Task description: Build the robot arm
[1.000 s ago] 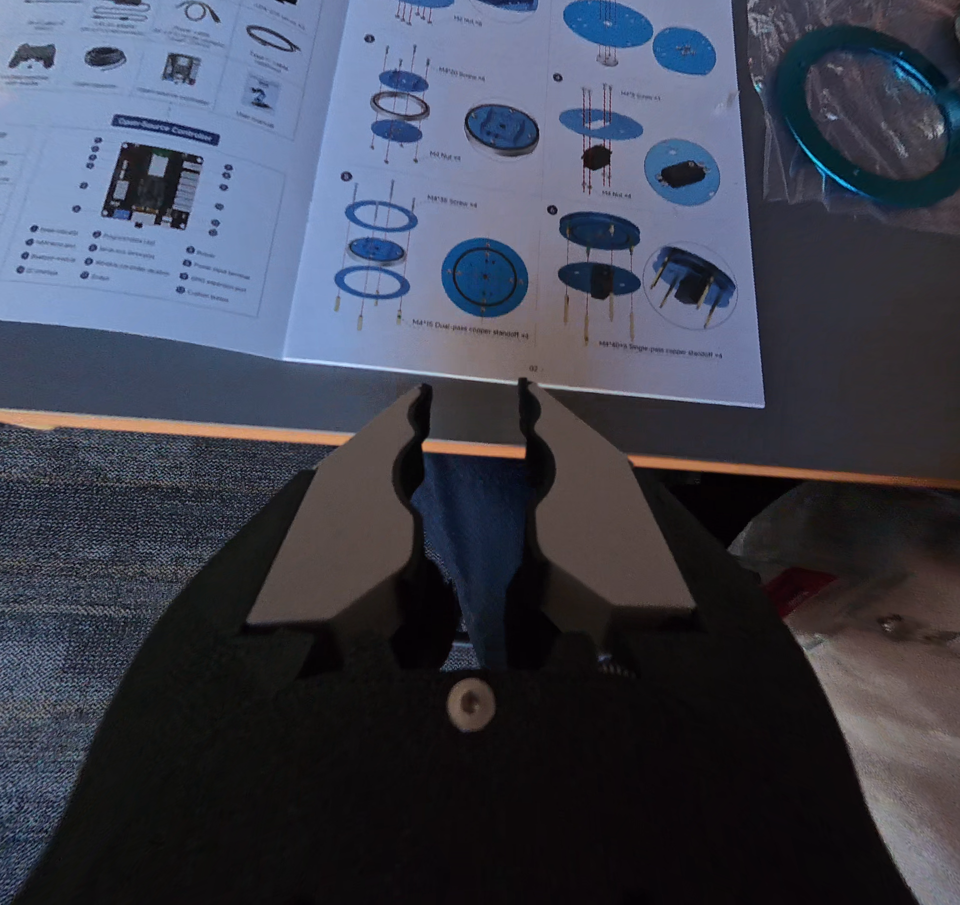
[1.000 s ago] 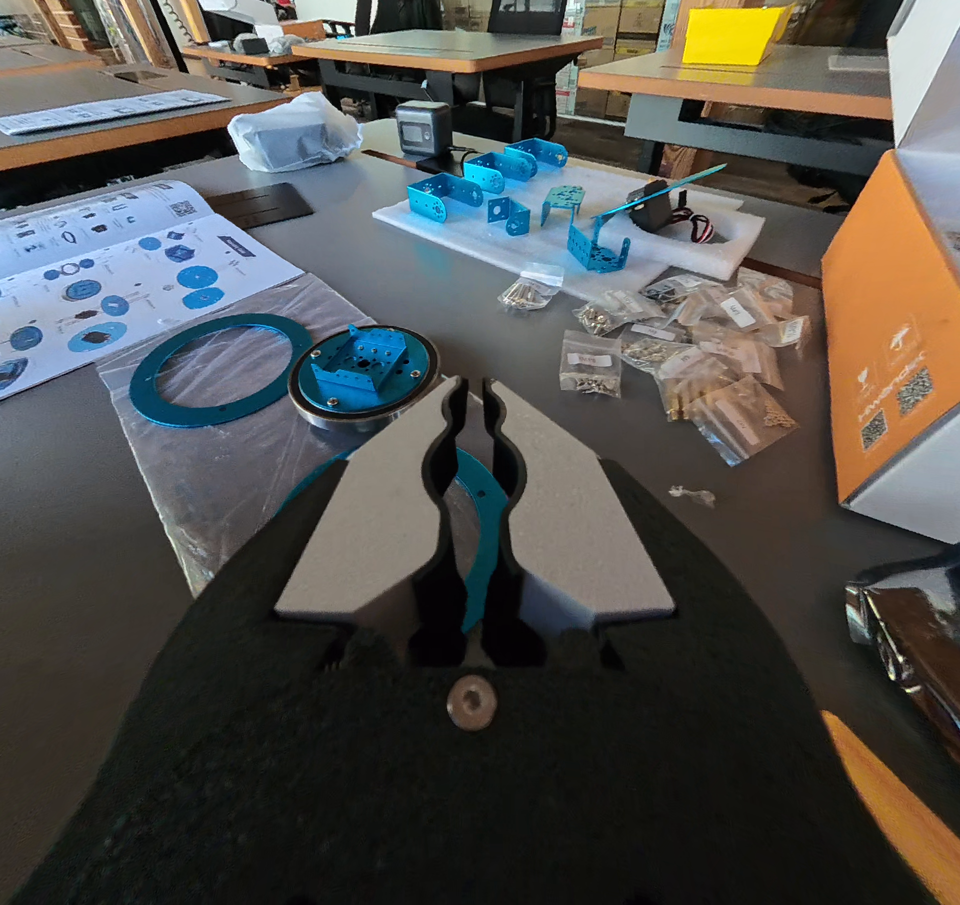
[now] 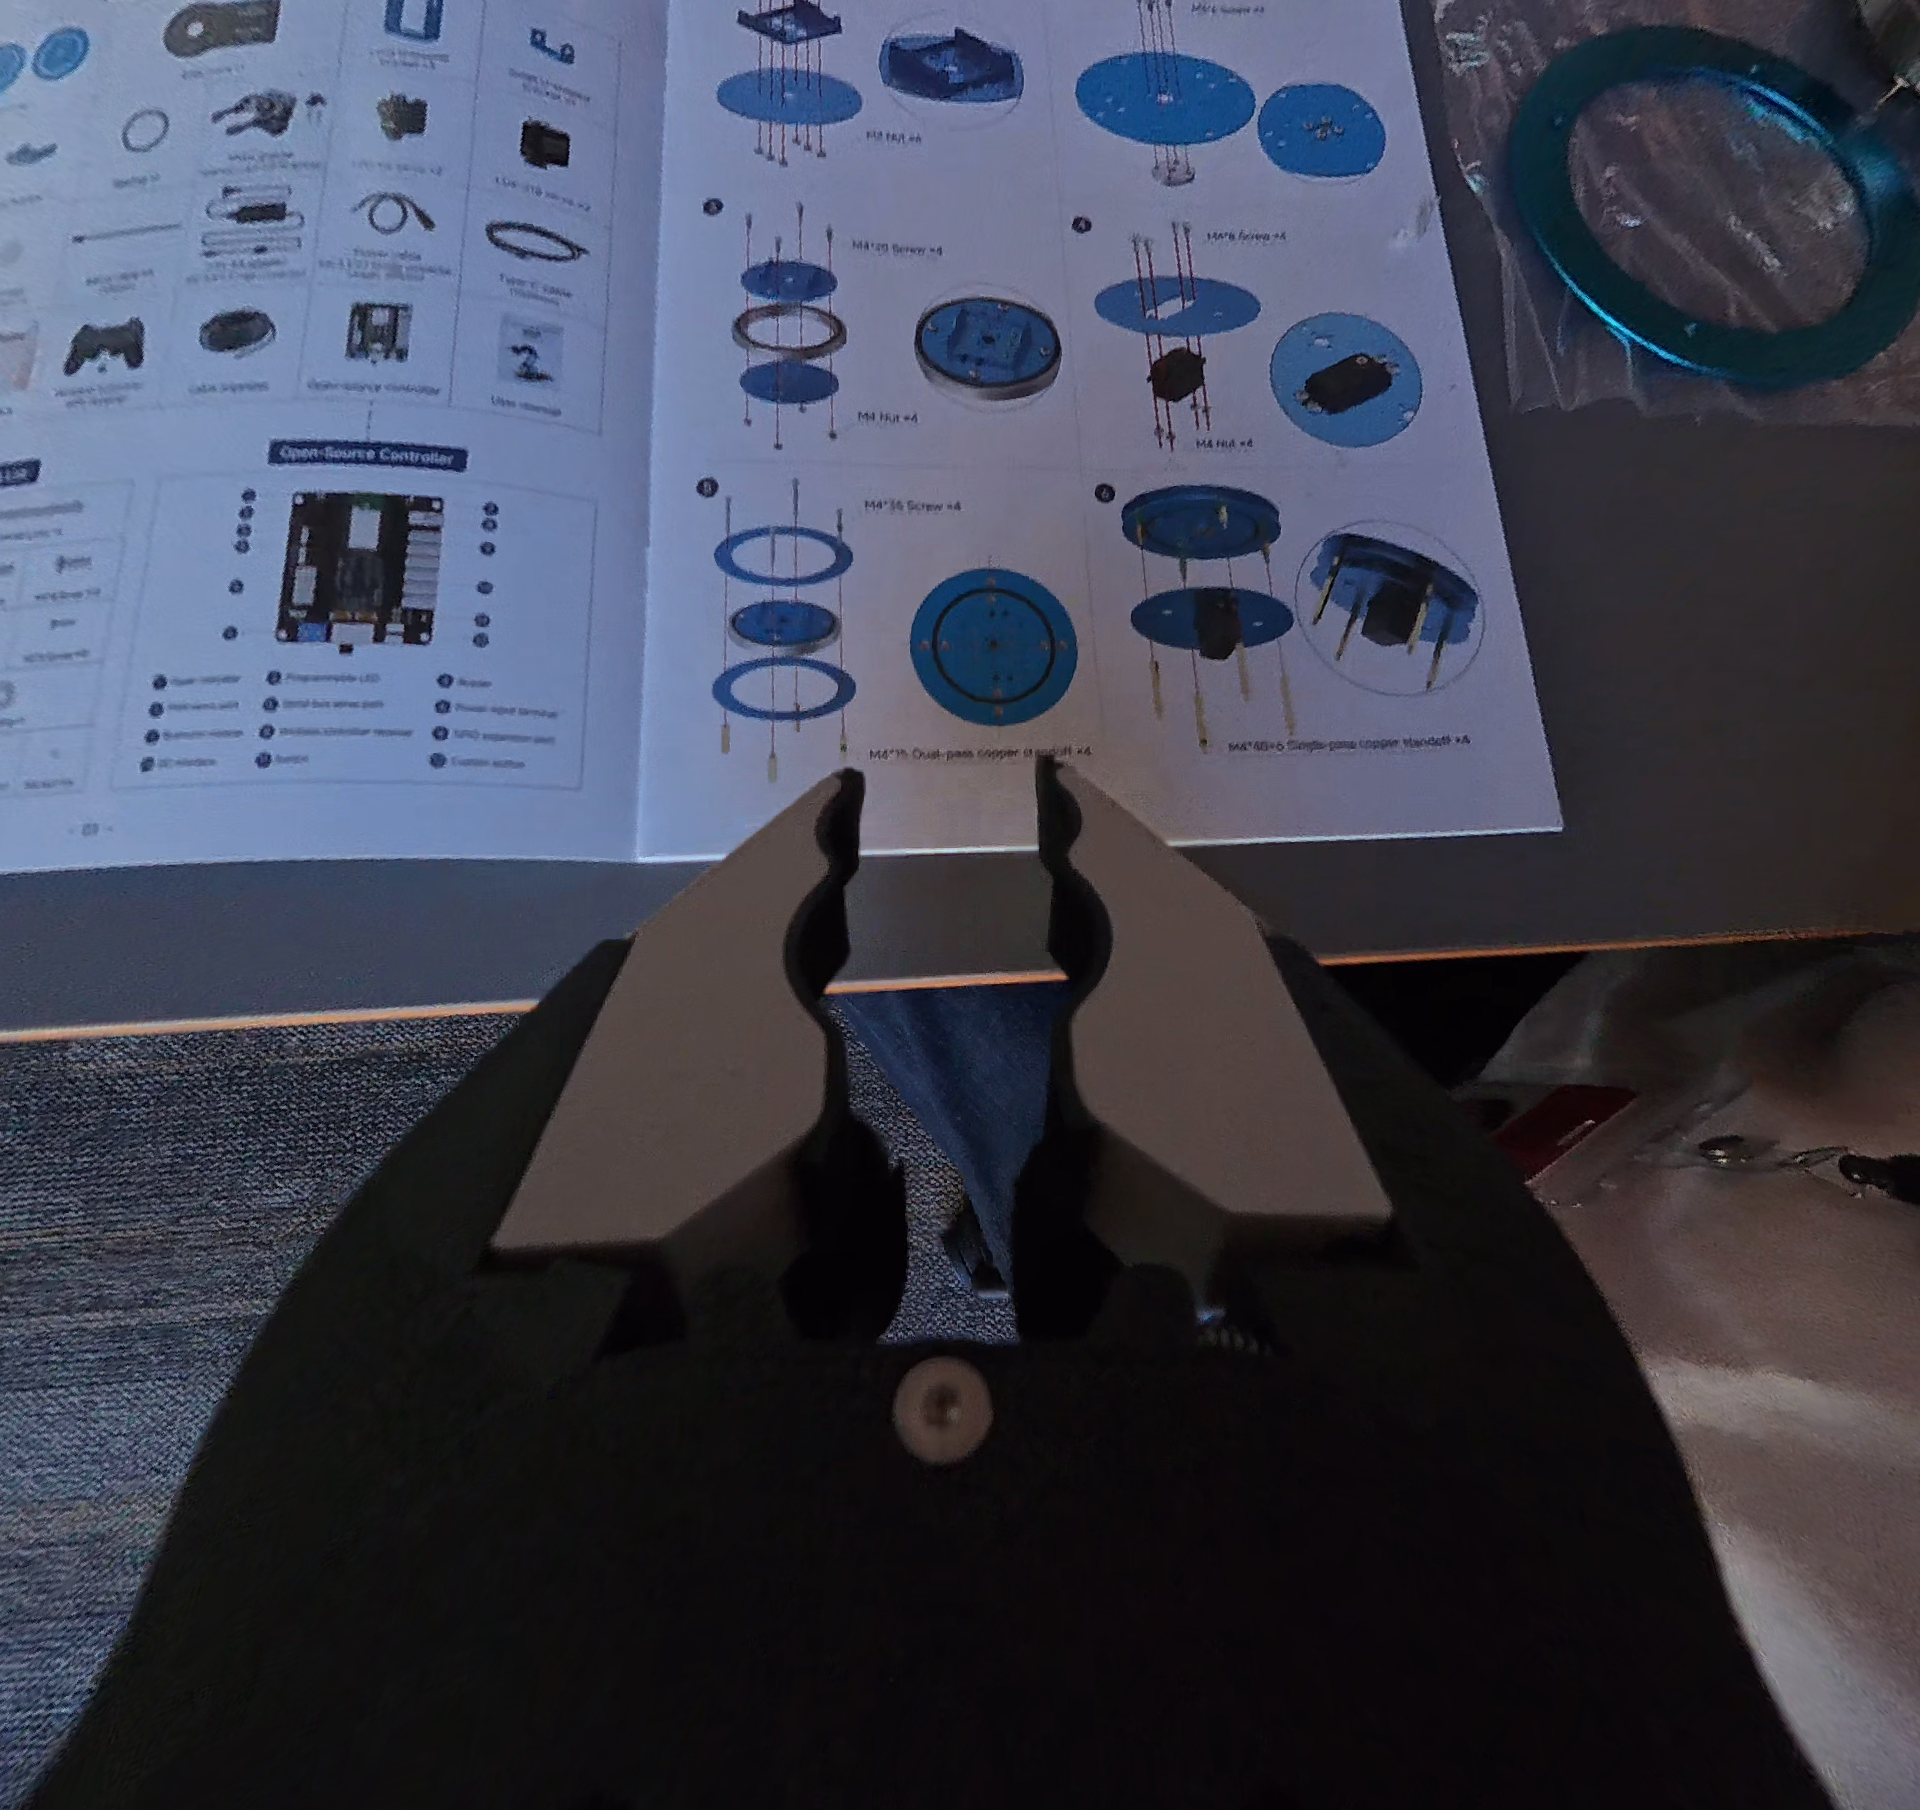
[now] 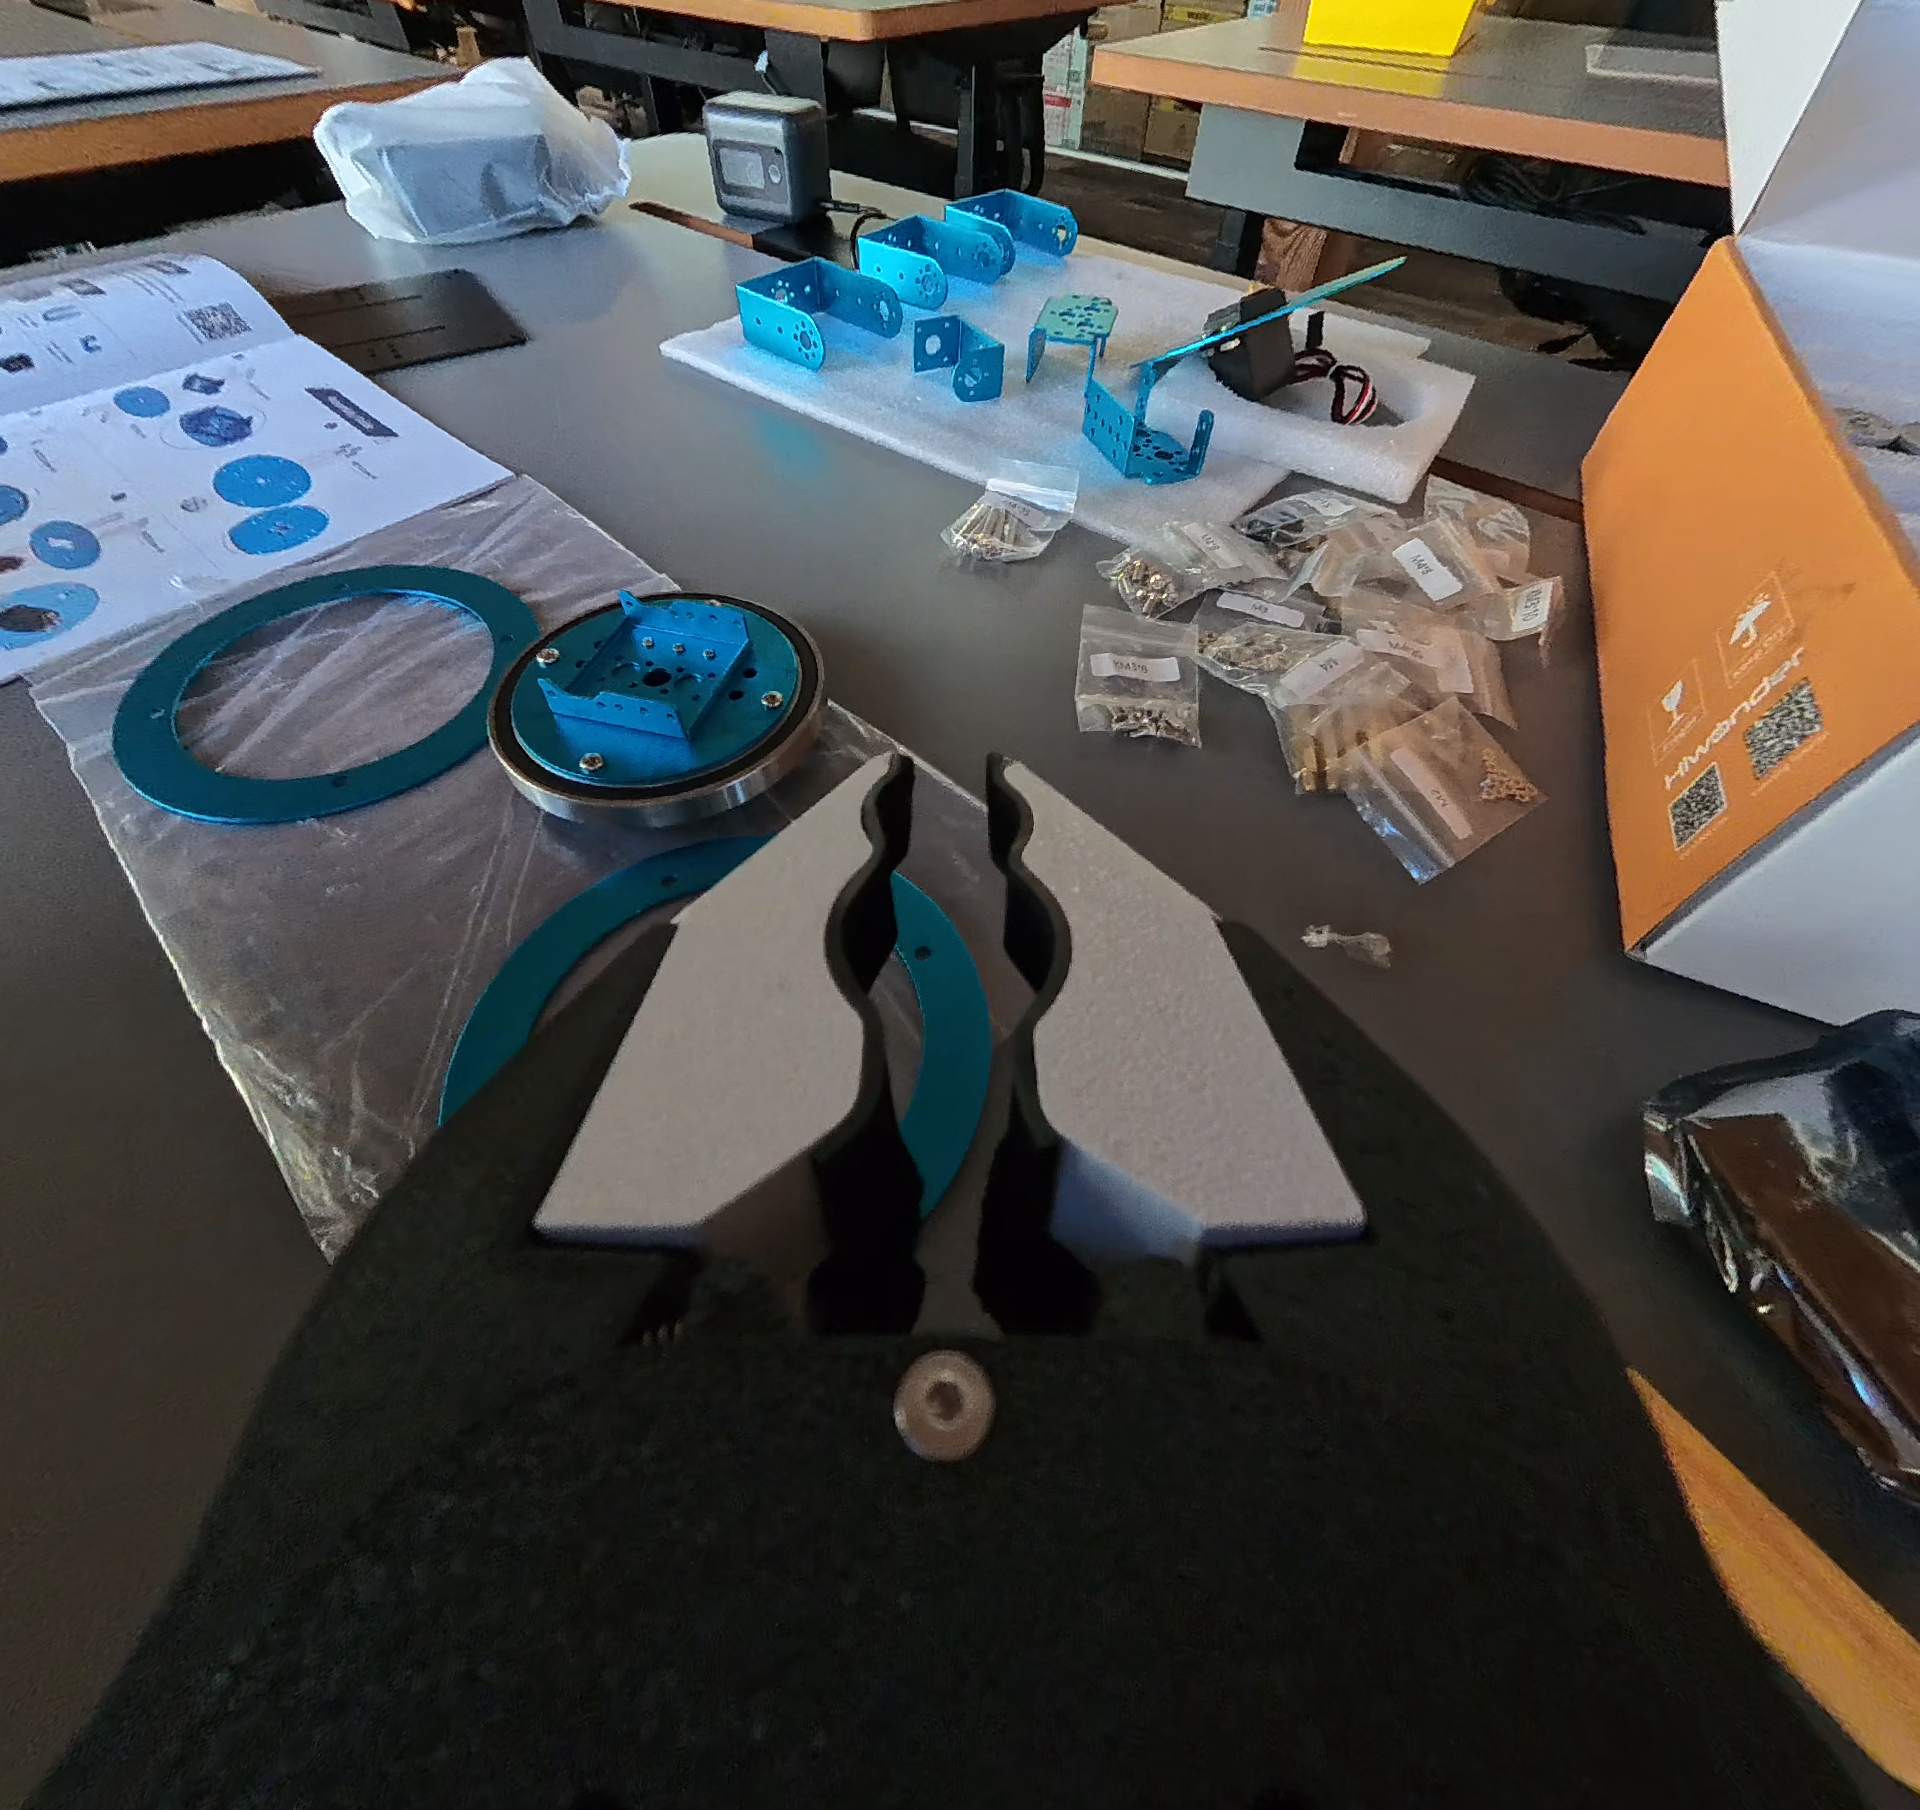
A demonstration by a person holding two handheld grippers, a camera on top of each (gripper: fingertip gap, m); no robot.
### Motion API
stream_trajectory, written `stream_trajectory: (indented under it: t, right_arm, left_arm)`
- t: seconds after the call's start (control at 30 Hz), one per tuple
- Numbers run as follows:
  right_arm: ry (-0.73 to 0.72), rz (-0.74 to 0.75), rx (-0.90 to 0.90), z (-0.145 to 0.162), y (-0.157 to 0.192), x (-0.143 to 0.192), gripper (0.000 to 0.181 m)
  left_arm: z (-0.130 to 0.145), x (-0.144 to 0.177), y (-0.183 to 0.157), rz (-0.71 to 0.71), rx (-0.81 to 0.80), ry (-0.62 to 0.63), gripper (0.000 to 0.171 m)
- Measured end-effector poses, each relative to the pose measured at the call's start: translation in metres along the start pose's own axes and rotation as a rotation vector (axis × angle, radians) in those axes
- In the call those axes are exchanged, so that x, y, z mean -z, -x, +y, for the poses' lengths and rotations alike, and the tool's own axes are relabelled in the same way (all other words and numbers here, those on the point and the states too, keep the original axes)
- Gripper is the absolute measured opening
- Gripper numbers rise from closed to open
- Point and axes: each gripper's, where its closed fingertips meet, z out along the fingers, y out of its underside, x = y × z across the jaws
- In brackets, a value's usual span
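The grey bench [image 4: 727, 513] carries everything, its far end cut off by the frame. At the right an orange and white carton [image 4: 1756, 617] runs out of view. An open instruction booklet [image 3: 1039, 358] lies at the near edge, its left page blurred and cropped. A white foam sheet [image 4: 1351, 410] holds blue metal brackets [image 4: 821, 306] and a dark servo with wires, hard to make out. A clear plastic bag [image 4: 312, 929] lies flat under two blue rings and a round turntable base [image 4: 655, 711] with a blue bracket on top. One blue ring [image 4: 312, 690] sits just beside the base; the other blue ring [image 4: 945, 1012] is mostly hidden behind the right gripper [image 4: 948, 773]. Small bags of screws [image 4: 1138, 680] are heaped near the carton.

The right gripper's fingers stand slightly apart, holding nothing, above the hidden ring. The left gripper [image 3: 945, 784] hangs over the booklet's lower edge, fingers spread and empty.
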Motion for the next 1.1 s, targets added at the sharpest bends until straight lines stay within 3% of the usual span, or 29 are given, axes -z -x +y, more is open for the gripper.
stream_trajectory:
  t: [0.17,0.37,0.63,0.73,0.93,1.03,1.1]
  right_arm:
    - [0.015,0.04,0.014,0.005,-0.008,0.007,0.016]
    - [0.006,0.005,-0.04,0.004,-0.006,0.015,0.015]
    - [0.008,-0.084,-0.07,0.004,0.005,0.02,0.013]
    - [-0.001,-0.117,-0.087,0.003,0.009,0.026,0.013]
    - [-0.012,-0.101,-0.092,0.003,0.005,0.035,0.013]
    - [-0.007,-0.107,-0.093,0.004,0.006,0.035,0.013]
    - [0.002,-0.118,-0.093,0.006,0.008,0.034,0.013]
  left_arm:
    - [-0.034,-0.013,-0.021,0.032,-0.055,-0.026,0.033]
    - [-0.084,-0.034,-0.079,0.23,-0.192,0.001,0.032]
    - [-0.196,-0.063,-0.182,0.496,-0.547,-0.029,0.032]
    - [-0.228,-0.098,-0.218,0.563,-0.675,0.012,0.032]
    - [-0.277,-0.207,-0.264,0.598,-0.804,0.078,0.032]
    - [-0.283,-0.266,-0.276,0.606,-0.861,0.14,0.033]
    - [-0.277,-0.287,-0.292,0.694,-0.843,0.201,0.034]
